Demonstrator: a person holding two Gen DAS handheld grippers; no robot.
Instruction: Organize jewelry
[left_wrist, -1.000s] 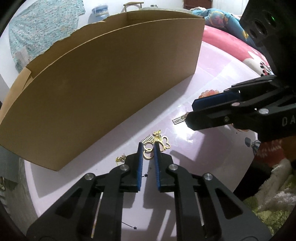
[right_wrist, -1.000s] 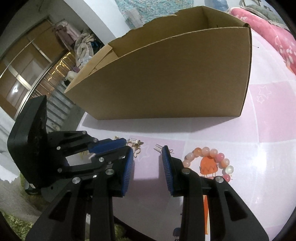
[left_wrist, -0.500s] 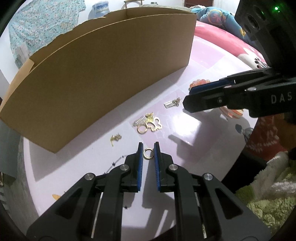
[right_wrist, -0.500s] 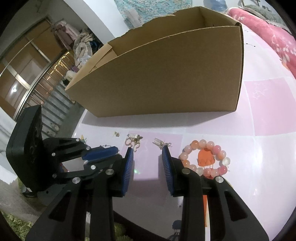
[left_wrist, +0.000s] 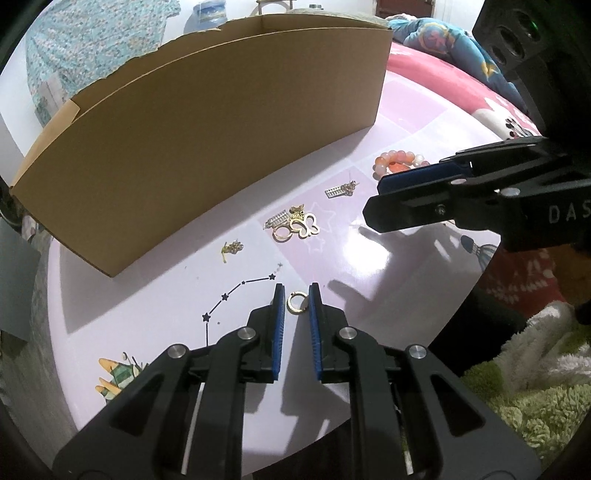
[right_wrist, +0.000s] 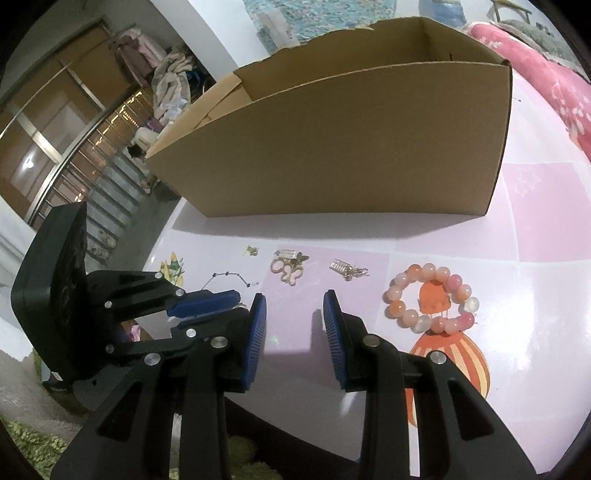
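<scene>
We are working over a glossy pink table printed with stars and cartoons, a tall cardboard box standing along its far side. Our left gripper has a small gold ring between its blue pads, which have just eased slightly apart; whether they still pinch it we cannot tell. The box lies up and ahead of that claw, so the ring must travel forward over the wall. Our right gripper hangs half open and empty, nearer the bead bracelet. Left on the table we count one bracelet, one silver charm, one gold cluster with a butterfly, and one tiny gold piece
</scene>
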